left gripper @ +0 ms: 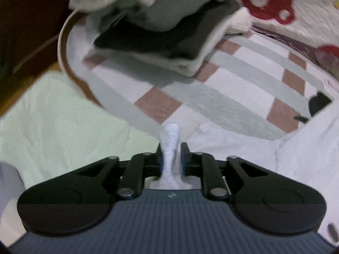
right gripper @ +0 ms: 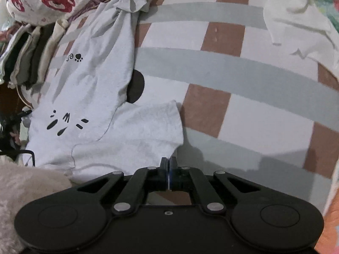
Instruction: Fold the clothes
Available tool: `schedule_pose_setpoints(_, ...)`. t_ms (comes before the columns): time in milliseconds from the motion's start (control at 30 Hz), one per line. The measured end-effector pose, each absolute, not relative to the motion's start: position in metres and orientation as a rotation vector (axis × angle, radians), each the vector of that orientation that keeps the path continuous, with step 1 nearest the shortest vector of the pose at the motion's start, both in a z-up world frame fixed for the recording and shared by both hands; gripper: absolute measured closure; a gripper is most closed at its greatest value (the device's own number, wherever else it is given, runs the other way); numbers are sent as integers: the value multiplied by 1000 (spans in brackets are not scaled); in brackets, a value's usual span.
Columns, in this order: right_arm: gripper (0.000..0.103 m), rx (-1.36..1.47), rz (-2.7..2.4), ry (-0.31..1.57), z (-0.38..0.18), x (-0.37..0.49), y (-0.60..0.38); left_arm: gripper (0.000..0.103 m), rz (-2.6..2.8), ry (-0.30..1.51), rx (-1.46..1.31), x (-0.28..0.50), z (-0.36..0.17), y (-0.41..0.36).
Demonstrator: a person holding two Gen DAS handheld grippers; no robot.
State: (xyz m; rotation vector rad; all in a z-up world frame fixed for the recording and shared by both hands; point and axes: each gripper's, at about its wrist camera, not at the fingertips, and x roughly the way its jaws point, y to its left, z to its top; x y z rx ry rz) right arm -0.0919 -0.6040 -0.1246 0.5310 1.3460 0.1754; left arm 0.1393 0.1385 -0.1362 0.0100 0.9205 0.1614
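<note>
The left gripper (left gripper: 172,158) pinches a bunch of the white shirt (right gripper: 89,105), which spreads over the left half of the right view. The right gripper (right gripper: 168,165) is closed with nothing visible between its fingers (sleeve (right gripper: 152,122) just above it), beside 1 pile of folded clothes (left gripper: 161,27) at upper centre.

Mostly soft cloth, seen past my matt black plastic grippers.

My left gripper (left gripper: 172,155) pinches a bunch of soft white knit from the shirt (right gripper: 101,105), whose matt cloth carries flat black prints. The checked tablecloth (right gripper: 243,110) looks smooth and dull; the linkage pins (right gripper: 122,207) are bright metal. The folded stack (left gripper: 161,36) looks thick and fuzzy.
</note>
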Motion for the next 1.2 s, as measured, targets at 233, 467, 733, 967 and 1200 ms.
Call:
schedule_pose_setpoints(233, 102, 541, 183, 1351, -115, -122, -603, 74, 101, 901, 4, 138, -130, 133)
schedule_pose_setpoints(467, 102, 515, 164, 1364, -113, -127, -601, 73, 122, 875, -37, 134, -126, 138)
schedule_pose_setpoints(733, 102, 459, 91, 1411, -119, -133, -606, 69, 22, 776, -51, 122, -95, 123)
schedule_pose_setpoints(967, 94, 428, -34, 1165, -63, -91, -610, 55, -72, 682, -63, 110, -66, 107)
schedule_pose_setpoints(1200, 91, 278, 135, 918, 31, 16, -528, 43, -275, 670, -92, 123, -27, 63)
